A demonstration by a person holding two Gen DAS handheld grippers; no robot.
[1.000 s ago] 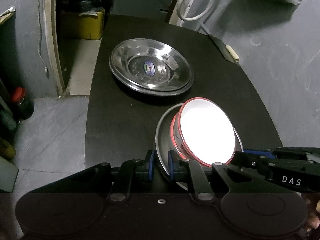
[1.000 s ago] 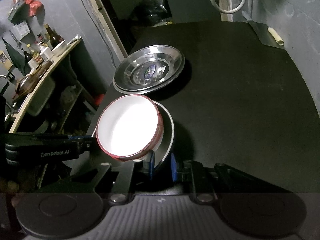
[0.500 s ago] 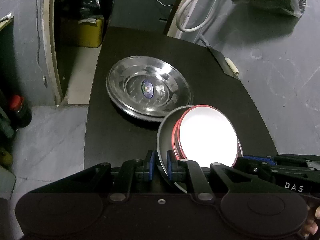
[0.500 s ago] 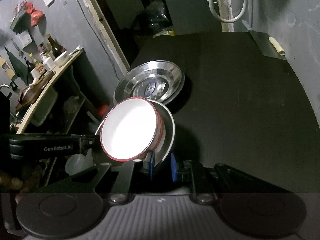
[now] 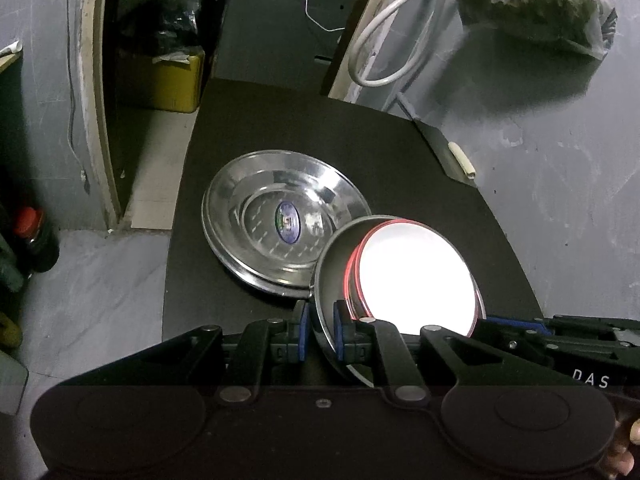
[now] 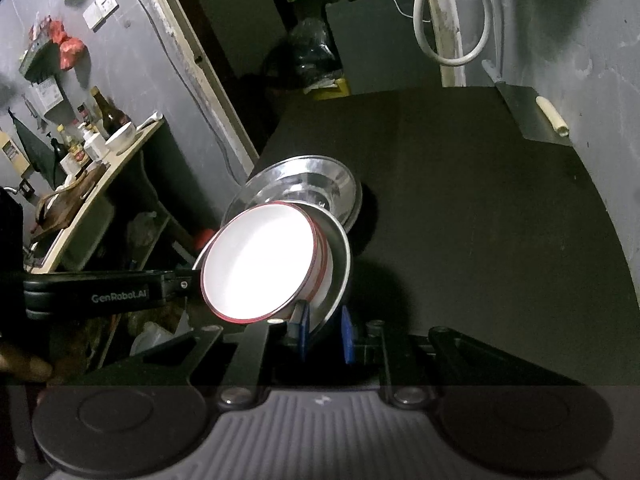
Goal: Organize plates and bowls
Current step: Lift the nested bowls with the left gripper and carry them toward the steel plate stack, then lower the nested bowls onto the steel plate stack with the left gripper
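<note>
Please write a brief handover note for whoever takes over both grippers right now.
Left gripper: shut on the steel bowl's rim.
Right gripper: shut on the same bowl's rim, opposite side.
The white bowl sits nested in the steel bowl, held tilted in the air near the steel plates on the black table.
Done: bowls nested, plates stacked.
Left: probably set the bowls on the plates, then release.

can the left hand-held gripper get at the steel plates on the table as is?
Probably not. The left hand-held gripper is shut on the rim of a steel bowl carrying a white bowl, shared with the right hand-held gripper. The steel plates lie uncovered, just ahead.
</note>
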